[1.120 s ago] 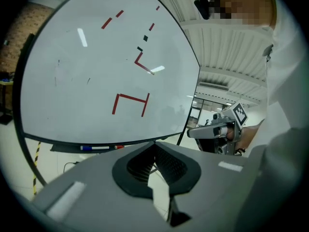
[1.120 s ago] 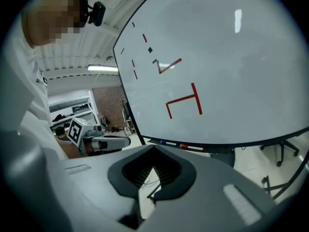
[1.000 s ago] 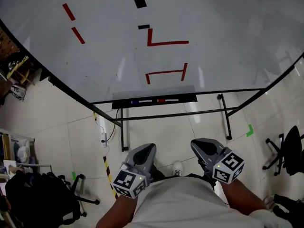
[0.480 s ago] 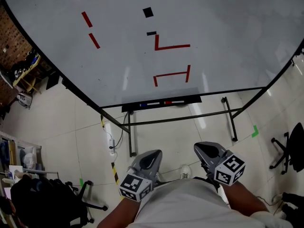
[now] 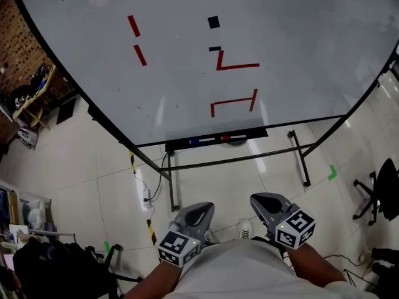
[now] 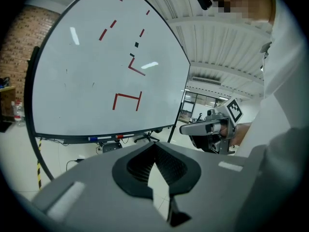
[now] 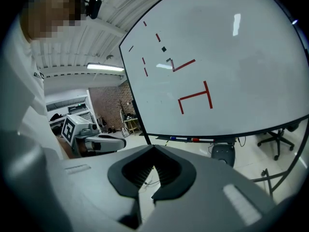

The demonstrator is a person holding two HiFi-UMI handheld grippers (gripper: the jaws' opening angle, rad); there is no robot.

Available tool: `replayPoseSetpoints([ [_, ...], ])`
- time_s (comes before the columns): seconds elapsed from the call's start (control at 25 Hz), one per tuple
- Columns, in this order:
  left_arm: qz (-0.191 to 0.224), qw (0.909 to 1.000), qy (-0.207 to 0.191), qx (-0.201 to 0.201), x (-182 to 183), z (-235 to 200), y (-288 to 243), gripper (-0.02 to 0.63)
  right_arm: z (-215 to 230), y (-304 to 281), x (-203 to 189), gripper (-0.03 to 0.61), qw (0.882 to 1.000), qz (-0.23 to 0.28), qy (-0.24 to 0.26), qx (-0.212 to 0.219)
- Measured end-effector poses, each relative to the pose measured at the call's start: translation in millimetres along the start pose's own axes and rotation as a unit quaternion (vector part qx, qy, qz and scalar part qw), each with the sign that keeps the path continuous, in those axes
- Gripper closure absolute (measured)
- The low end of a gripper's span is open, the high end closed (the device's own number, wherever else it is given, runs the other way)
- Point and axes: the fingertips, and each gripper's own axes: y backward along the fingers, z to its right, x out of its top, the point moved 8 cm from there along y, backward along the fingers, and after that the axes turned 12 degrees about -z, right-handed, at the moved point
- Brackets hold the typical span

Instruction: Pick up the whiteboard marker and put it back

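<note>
Two whiteboard markers, one with a blue cap (image 5: pixel 194 141) and one with a red cap (image 5: pixel 225 138), lie in the black tray (image 5: pixel 249 134) under the big whiteboard (image 5: pixel 299 36). The board carries red line marks. Both markers also show in the left gripper view, blue (image 6: pixel 99 138) and red (image 6: pixel 118 136), and in the right gripper view, blue (image 7: pixel 177 138) and red (image 7: pixel 195 140). My left gripper (image 5: pixel 190 220) (image 6: pixel 155 146) and right gripper (image 5: pixel 268 207) (image 7: pixel 154 149) are held close to my body, well short of the tray. Each is shut and holds nothing.
The whiteboard stands on a black metal frame (image 5: pixel 298 157) over a tiled floor. A power strip with cable (image 5: pixel 145 195) and striped tape (image 5: pixel 149 229) lie left of the frame. Office chairs stand at the right (image 5: pixel 380 195) and lower left (image 5: pixel 62 270).
The head view has swung, so the board and tray sit a little further right and lower. Both grippers have stayed shut and low by my body, the right one drawn slightly down.
</note>
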Motion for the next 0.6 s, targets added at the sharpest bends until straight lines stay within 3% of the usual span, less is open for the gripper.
replayPoseSetpoints([
  [0.24,0.002,0.9999,-0.009,-0.006,3,-5,0,0.597,2,-5,-5,0.578,1.000,-0.001,-0.010,-0.006],
  [0.6,-0.005,0.9999,0.010,-0.002,2,-3,1,0.597,-1,-8,-11,0.578,1.000,-0.024,-0.018,0.006],
])
